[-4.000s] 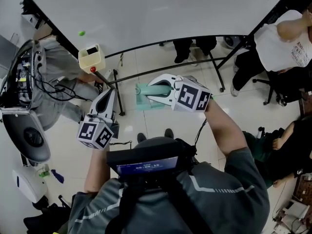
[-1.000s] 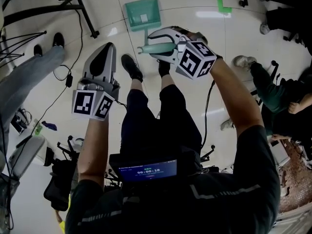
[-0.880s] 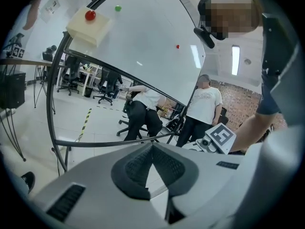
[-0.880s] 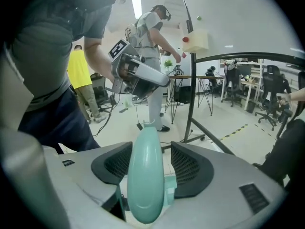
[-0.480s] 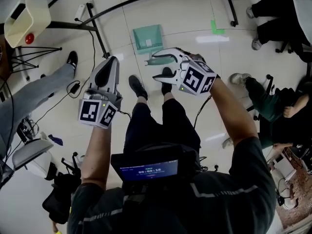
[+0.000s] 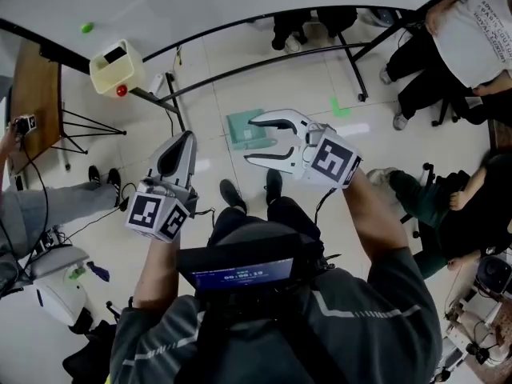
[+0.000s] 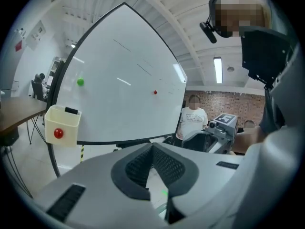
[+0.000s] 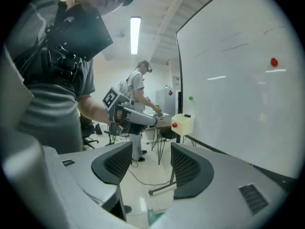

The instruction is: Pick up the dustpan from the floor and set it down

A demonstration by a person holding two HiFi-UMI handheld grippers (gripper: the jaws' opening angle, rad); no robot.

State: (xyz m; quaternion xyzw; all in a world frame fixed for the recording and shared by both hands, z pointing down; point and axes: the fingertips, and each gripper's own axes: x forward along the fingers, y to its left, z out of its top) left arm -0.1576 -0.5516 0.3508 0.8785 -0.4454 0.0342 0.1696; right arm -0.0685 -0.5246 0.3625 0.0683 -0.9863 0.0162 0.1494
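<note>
The person stands over the pale tiled floor with both forearms stretched forward from the body, each hand holding its gripper in the air. The left gripper points away from the person toward the white table, its marker cube nearest the wrist. Its fingers are closed tip to tip with nothing between them.

The right gripper is swung inward, pointing across toward the person's left. Its own view looks at the left gripper and the forearm behind it. Its fingers stand wide apart, one farther from the person and one nearer. They have just been closing a little, yet nothing lies between them.

The green dustpan lies on the floor in front of the person's shoes, near the table's black legs — below the right gripper and not touched by either gripper. A cream bin with a red ball on its side hangs at the table's edge, beyond the left gripper.
</note>
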